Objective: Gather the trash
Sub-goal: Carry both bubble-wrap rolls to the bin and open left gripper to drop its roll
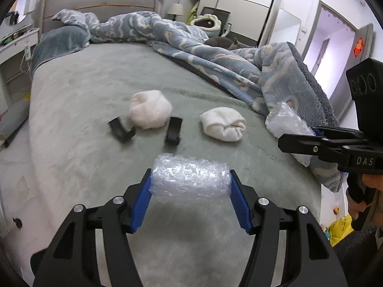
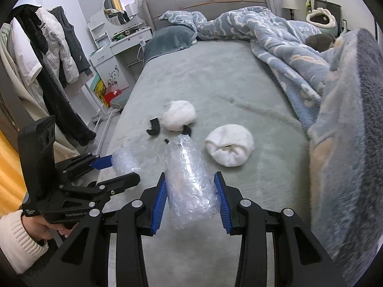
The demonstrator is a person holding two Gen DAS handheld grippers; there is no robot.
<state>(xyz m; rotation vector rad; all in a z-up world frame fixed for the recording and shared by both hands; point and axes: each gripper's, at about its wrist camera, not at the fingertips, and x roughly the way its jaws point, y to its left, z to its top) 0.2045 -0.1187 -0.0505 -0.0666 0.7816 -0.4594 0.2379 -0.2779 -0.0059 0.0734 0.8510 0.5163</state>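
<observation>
My left claw (image 1: pixel 190 183) and right claw (image 2: pixel 190 195) each squeeze a bubble wrap roll (image 1: pixel 190 177) above the soft green bed (image 1: pixel 95 91); a blue blanket (image 1: pixel 215 47) lies bunched up.

Left gripper (image 1: pixel 190 183) and right gripper (image 2: pixel 190 195) angled downward side by side, blue pads clamped on a load each, hand (image 2: pixel 46 226) gripping left handle.

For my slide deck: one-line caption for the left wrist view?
Left gripper clamps a bubble wrap roll above the bed; two white bundles lie beyond.
</observation>
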